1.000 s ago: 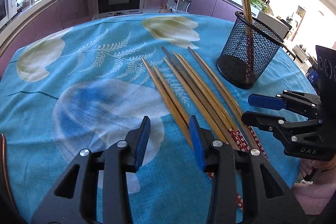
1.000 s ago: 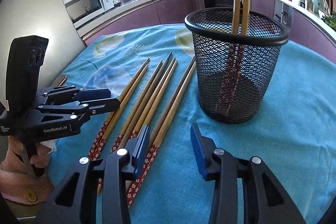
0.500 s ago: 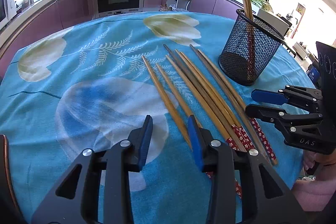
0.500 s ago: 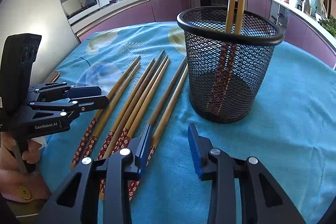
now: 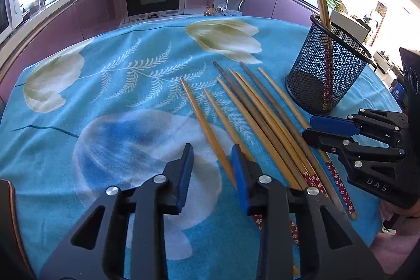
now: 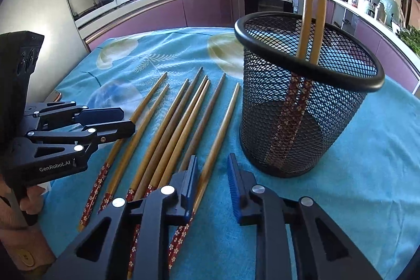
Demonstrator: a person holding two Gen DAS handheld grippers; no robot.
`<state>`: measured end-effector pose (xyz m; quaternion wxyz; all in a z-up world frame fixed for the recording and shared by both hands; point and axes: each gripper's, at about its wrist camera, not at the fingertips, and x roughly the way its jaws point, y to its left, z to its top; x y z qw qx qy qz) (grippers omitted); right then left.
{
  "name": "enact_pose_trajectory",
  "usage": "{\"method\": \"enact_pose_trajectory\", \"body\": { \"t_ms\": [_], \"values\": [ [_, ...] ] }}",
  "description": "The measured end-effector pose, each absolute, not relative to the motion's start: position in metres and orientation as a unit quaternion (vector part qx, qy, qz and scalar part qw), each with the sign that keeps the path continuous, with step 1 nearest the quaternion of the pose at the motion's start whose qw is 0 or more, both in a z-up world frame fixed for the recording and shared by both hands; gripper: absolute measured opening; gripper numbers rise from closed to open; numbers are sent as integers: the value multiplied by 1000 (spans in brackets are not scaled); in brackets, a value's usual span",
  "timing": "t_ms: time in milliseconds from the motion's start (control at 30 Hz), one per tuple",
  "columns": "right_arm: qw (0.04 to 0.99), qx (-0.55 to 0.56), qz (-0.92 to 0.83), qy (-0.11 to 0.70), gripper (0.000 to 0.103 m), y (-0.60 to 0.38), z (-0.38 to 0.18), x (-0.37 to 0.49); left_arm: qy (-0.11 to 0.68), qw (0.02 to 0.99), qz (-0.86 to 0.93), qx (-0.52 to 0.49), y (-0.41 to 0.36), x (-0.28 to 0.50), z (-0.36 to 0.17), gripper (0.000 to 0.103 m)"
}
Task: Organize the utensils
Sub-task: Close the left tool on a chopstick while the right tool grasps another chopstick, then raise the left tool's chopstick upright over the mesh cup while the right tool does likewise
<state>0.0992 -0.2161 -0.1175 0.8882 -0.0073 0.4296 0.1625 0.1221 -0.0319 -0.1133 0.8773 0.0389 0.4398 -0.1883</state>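
Seven chopsticks (image 6: pixel 168 127) lie mid-frame beside basket (image 6: pixel 302 106) (two inside already); right gripper (image 6: pixel 212 183) has dropped closer, straddling outermost stick; left gripper (image 5: pixel 212 167) likewise; both wide open, empty

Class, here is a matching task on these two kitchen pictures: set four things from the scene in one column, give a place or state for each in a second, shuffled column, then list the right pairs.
Things
1. mesh cup
2. two chopsticks with tips up
3. loose chopsticks
4. right gripper

Places or states
A. lying flat in a row on the blue tablecloth
B. standing inside the cup, leaning on its rim
C. open, holding nothing
D. upright on the cloth, to the right of the row

Pairs: 1-D, 2-B, 3-A, 4-C
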Motion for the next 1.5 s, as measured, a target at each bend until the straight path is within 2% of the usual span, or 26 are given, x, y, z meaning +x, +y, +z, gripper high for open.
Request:
{"method": "enact_pose_trajectory", "body": {
  "t_ms": [167,500,867,933,1000,1067,1333,1400,1500],
  "values": [
    [888,32,165,428,6,-224,-119,100,439,879,-185,17,-27,119,-113,14],
    [891,43,196,408,6,-226,-108,90,427,880,-206,3,-25,100,-104,6],
    [875,2,211,435,8,-218,-116,88,427,878,-213,40,-32,93,-106,7],
    [873,-1,212,439,9,-217,-117,88,416,882,-215,44,-31,91,-102,12],
    [873,-4,211,439,9,-216,-118,89,407,888,-210,51,-29,91,-98,24],
    [874,-7,208,438,9,-216,-118,90,409,887,-206,55,-28,94,-99,25],
    [876,-6,206,436,8,-213,-118,97,433,877,-201,63,-33,112,-114,24],
    [877,-3,207,433,6,-214,-117,96,433,879,-189,62,-33,114,-114,11],
    [881,1,209,424,6,-218,-111,93,433,880,-186,49,-33,115,-113,8]
  ]
}}
